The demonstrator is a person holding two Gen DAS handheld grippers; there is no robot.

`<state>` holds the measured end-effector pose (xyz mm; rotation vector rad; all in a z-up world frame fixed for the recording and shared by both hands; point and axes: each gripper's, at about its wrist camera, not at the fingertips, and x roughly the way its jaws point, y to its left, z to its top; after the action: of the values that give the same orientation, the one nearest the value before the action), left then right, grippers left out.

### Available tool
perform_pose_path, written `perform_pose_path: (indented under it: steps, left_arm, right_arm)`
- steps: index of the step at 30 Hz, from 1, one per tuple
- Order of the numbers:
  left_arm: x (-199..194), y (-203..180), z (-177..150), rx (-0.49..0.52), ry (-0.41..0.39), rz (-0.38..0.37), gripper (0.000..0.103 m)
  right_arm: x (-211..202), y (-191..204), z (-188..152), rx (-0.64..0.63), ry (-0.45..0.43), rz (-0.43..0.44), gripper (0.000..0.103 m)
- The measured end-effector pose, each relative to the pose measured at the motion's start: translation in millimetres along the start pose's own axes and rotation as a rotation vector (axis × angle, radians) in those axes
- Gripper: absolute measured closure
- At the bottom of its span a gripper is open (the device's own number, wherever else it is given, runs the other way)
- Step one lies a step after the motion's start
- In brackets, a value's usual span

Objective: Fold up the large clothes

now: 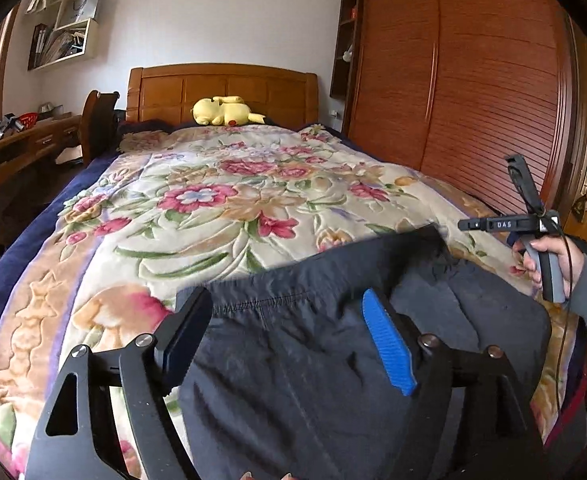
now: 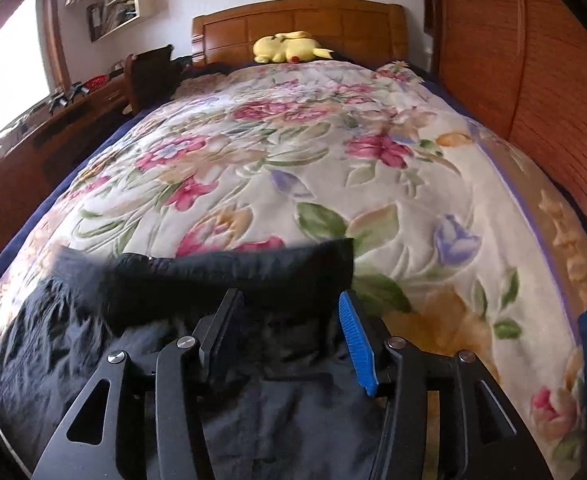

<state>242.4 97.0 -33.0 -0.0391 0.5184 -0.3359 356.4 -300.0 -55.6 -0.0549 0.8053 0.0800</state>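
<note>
Floral blanket (image 1: 229, 208) spread over bed w/ wooden headboard (image 1: 221, 88). Dark garment (image 1: 317, 352) lying at near end, on blanket. Yellow plush (image 1: 225, 111) by headboard. Left gripper (image 1: 289, 340) jaws apart above garment, nothing clamped. Right gripper (image 2: 289, 340) jaws apart, gripping nothing; "DAS" legible on its body.

Home bedroom — bed (image 1: 197, 208), wooden headboard (image 1: 223, 88), wardrobe (image 1: 473, 80).

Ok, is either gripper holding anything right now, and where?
Nothing is held. The left gripper and right gripper both stand open over the dark garment on the bed.
</note>
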Motion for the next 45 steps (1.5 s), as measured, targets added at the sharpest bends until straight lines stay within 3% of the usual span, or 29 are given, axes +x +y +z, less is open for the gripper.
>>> perform_pose_path:
  steps: [10,14,19,26,28,30,33,38,41,45]
  left_arm:
    - [1.3,0.8,-12.2,-0.003,0.037,-0.018,0.023]
    - [1.0,-9.1,-13.7,0.015,0.042,-0.042,0.023]
    - [4.4,-26.7,-18.3,0.043,0.060,-0.076,0.023]
    - [6.8,-45.5,-22.5,0.081,0.080,-0.118,0.023]
    - [5.9,-46.8,-22.6,0.079,0.081,-0.123,0.023]
    - [5.6,-46.4,-23.2,0.076,0.082,-0.124,0.023]
    - [5.9,-45.7,-23.8,0.070,0.086,-0.123,0.023]
    - [7.7,-46.2,-29.9,0.059,0.108,-0.115,0.023]
    - [5.5,-48.5,-35.8,0.052,0.116,-0.115,0.023]
    - [0.4,-56.1,-42.2,0.070,0.119,-0.109,0.023]
  right_arm:
    - [6.2,57.1,-4.5,-0.181,0.048,0.007,0.052]
    - [22.5,37.1,-6.5,-0.171,0.093,-0.056,0.052]
    - [54.2,-16.3,-6.7,-0.056,0.197,-0.138,0.052]
    - [89.8,-55.3,-11.4,0.074,0.317,-0.084,0.052]
    - [94.2,-54.2,-12.1,0.071,0.319,-0.068,0.063]
    - [95.0,-49.7,-11.1,0.054,0.315,-0.032,0.086]
    - [98.6,-39.0,-13.1,-0.054,0.316,-0.082,0.097]
    - [100.5,-45.4,-2.6,-0.049,0.255,-0.300,0.099]
    - [88.4,-58.7,-0.6,0.046,0.220,-0.256,0.099]
    - [56.1,-50.3,-8.1,0.006,0.169,-0.202,0.098]
